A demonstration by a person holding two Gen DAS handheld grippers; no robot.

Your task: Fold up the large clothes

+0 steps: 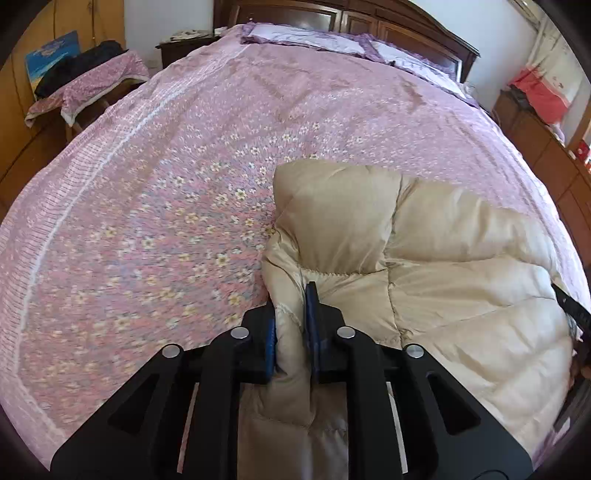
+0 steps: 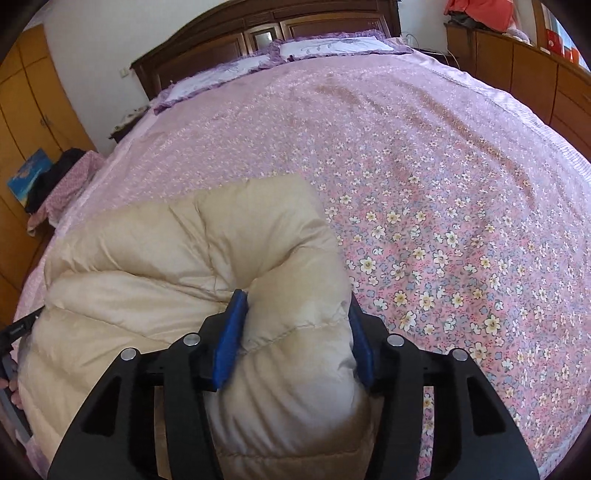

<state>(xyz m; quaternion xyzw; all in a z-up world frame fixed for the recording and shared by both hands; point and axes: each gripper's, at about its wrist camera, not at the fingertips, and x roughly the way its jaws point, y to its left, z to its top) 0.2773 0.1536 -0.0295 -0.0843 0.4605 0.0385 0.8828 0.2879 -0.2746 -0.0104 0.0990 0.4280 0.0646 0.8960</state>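
Observation:
A cream puffy down jacket lies bunched on the pink floral bedspread near the foot of the bed. My left gripper is shut on a thin fold at the jacket's left edge. In the right wrist view the jacket fills the lower left, on the bedspread. My right gripper is shut on a thick padded roll at the jacket's right edge, with the blue pads pressed into the fabric. The other gripper shows as a black tip at the frame edge in each view.
The bed has a dark wooden headboard and purple pillows at the far end. A chair draped with cloth stands left of the bed. Wooden cabinets run along the right side. A nightstand stands by the headboard.

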